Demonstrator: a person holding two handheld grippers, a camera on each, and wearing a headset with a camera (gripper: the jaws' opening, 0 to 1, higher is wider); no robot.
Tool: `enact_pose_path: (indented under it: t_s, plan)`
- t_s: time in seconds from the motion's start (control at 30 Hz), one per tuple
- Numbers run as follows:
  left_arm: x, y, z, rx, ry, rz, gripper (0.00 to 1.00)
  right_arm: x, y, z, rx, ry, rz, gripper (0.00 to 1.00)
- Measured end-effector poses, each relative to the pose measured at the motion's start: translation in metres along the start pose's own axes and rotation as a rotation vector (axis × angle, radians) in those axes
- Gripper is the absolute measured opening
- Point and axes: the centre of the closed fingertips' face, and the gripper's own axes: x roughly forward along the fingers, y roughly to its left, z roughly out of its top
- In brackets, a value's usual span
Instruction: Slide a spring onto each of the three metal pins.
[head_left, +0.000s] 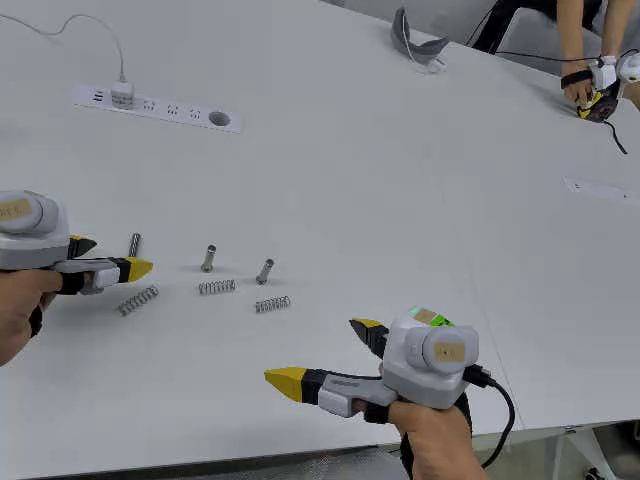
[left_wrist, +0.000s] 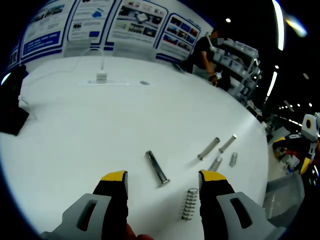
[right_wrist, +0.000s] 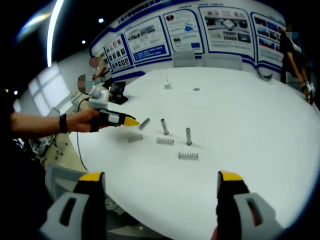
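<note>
While three springs lie loose on the white table (head_left: 350, 170), we find both grippers empty, their yellow-tipped jaws spread wide. In the head view the left gripper (head_left: 110, 256) hovers low at the table's left side, its tips just short of the first pin (head_left: 134, 243), which stands upright ahead of the gap between the jaws. The first spring (head_left: 138, 299) lies flat on the table just beside that gripper's lower jaw, apart from the pin. Further right stand the middle pin (head_left: 208, 258) and the third pin (head_left: 265, 270), each bare, with the middle spring (head_left: 216, 287) and the third spring (head_left: 272, 304) lying on their sides just in front of them. The right gripper (head_left: 325, 352) is held near the table's front edge, well apart from the row, jaws released and pointing toward it. A power strip (head_left: 155, 106) lies at the far left, and another person's hands (head_left: 585, 85) work at the far right corner.
</note>
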Motion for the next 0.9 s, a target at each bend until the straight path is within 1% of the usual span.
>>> enact_pose_path:
  t_s: [0.07, 0.13, 0.17, 0.3, 0.37, 0.4, 0.43, 0.47, 0.53, 0.57, 0.63, 0.7, 0.77, 0.9]
  plan:
    - [0.003, 0.0, -0.001, 0.003, 0.001, 0.007, 0.54, 0.001, 0.0, -0.001, 0.004, 0.002, 0.002, 0.94]
    - [0.007, 0.001, -0.001, 0.024, 0.008, 0.02, 0.51, 0.001, 0.001, -0.002, 0.004, 0.005, 0.004, 0.94]
    - [0.009, 0.001, -0.002, 0.046, 0.015, 0.027, 0.5, 0.001, 0.001, -0.002, 0.005, 0.006, 0.004, 0.94]
    - [0.012, 0.003, -0.001, 0.063, 0.016, 0.039, 0.45, 0.002, 0.001, -0.002, 0.01, 0.006, 0.005, 0.94]
    - [0.013, 0.004, 0.0, 0.084, 0.013, 0.057, 0.42, 0.001, 0.0, -0.002, 0.008, 0.006, 0.004, 0.94]
    - [0.013, 0.006, -0.001, 0.102, 0.022, 0.071, 0.4, 0.001, 0.0, -0.001, 0.008, 0.007, 0.005, 0.94]
    - [0.012, 0.012, -0.004, 0.135, 0.042, 0.114, 0.37, 0.001, 0.0, -0.001, 0.008, 0.007, 0.004, 0.94]
    - [0.012, 0.014, -0.006, 0.152, 0.052, 0.127, 0.34, 0.001, -0.001, -0.001, 0.008, 0.008, 0.003, 0.93]
    - [0.016, 0.008, -0.008, 0.148, 0.048, 0.108, 0.32, 0.001, -0.001, -0.001, 0.013, 0.008, 0.003, 0.93]
    - [0.016, 0.008, -0.009, 0.149, 0.053, 0.106, 0.32, 0.0, -0.001, -0.001, 0.013, 0.009, 0.004, 0.93]
    - [0.017, 0.007, -0.009, 0.155, 0.048, 0.114, 0.3, 0.001, -0.002, -0.001, 0.014, 0.011, 0.004, 0.93]
    - [0.018, 0.008, -0.008, 0.182, 0.053, 0.13, 0.27, 0.001, -0.001, -0.001, 0.014, 0.013, 0.005, 0.93]
    - [0.019, 0.01, -0.009, 0.191, 0.057, 0.139, 0.23, 0.002, 0.0, -0.001, 0.017, 0.012, 0.009, 0.93]
    - [0.018, 0.014, -0.009, 0.176, 0.058, 0.148, 0.18, 0.004, 0.003, 0.0, 0.018, 0.01, 0.013, 0.93]
